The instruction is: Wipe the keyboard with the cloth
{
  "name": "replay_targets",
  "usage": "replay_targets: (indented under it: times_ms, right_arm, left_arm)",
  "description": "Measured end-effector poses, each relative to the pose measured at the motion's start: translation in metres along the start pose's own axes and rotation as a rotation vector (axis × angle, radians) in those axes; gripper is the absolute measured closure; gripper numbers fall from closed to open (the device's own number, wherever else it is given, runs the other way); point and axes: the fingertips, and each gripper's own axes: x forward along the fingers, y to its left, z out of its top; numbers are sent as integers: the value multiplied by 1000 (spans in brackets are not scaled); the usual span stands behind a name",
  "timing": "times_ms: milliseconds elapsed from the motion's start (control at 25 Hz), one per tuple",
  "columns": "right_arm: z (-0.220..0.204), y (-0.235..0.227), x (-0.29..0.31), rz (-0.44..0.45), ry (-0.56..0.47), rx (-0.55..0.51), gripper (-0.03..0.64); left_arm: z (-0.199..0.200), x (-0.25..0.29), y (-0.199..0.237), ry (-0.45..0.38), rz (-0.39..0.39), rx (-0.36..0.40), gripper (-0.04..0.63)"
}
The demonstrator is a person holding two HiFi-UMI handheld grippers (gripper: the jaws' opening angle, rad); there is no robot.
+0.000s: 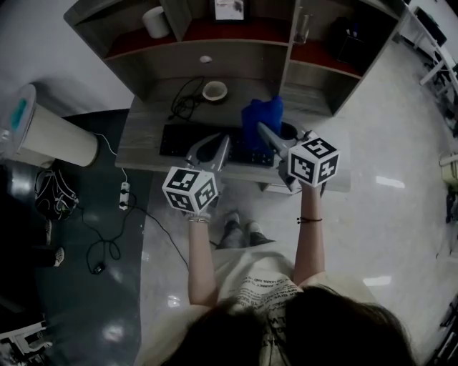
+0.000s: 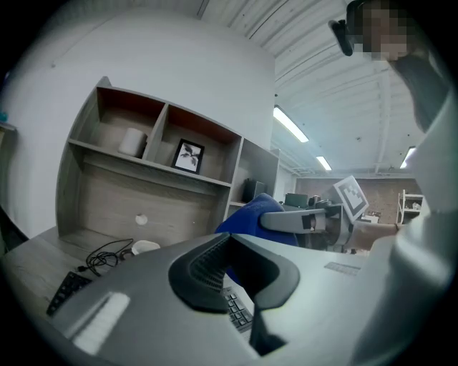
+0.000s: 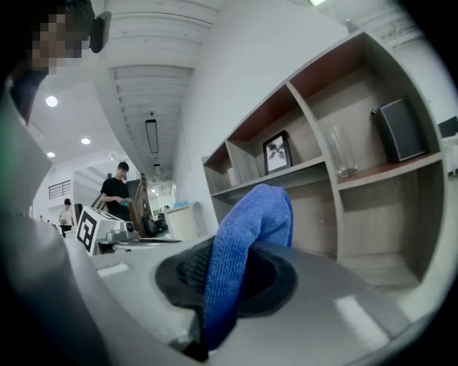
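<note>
I have the right gripper (image 1: 266,132) (image 3: 230,280) up over the grey wooden surface (image 1: 139,146). Its jaws are pinching the blue microfibre cloth (image 1: 260,116) (image 3: 249,239). In the right gripper view the cloth runs up between the dark pads and folds over above them. From the head view it stands bunched over the right end of the black keyboard (image 1: 177,140), and I cannot tell whether it touches the keys.

The left gripper (image 1: 212,145) (image 2: 240,277) sits at about 9 o'clock from the right one, near the keyboard's middle. Its jaws are slightly spread with nothing between them. Through the gap in the left gripper view I see a few keys of the keyboard (image 2: 237,309) and the cloth (image 2: 247,214) beyond, held by the right gripper.

The keyboard lies along the near edge of the surface. At 12 o'clock from it are a round white bowl (image 1: 215,90) and, just beside that at 9 o'clock, a coiled black cable (image 1: 185,101). The shelf unit behind holds a white roll (image 1: 154,21) (image 2: 132,141), a framed picture (image 2: 189,156) (image 3: 278,152), a clear glass (image 3: 342,151) and a black speaker (image 3: 401,129).
</note>
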Motion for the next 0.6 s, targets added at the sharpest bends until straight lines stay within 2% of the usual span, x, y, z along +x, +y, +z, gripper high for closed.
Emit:
replay_targets:
  times_ms: [160, 600]
  right_arm:
    - [1, -16, 0, -80, -2, 17, 558]
    - [-16, -41, 18, -249, 3, 73, 557]
  left_arm:
    - [-9, 14, 12, 40, -70, -30, 592]
    - [-30, 43, 36, 135, -222, -44, 592]
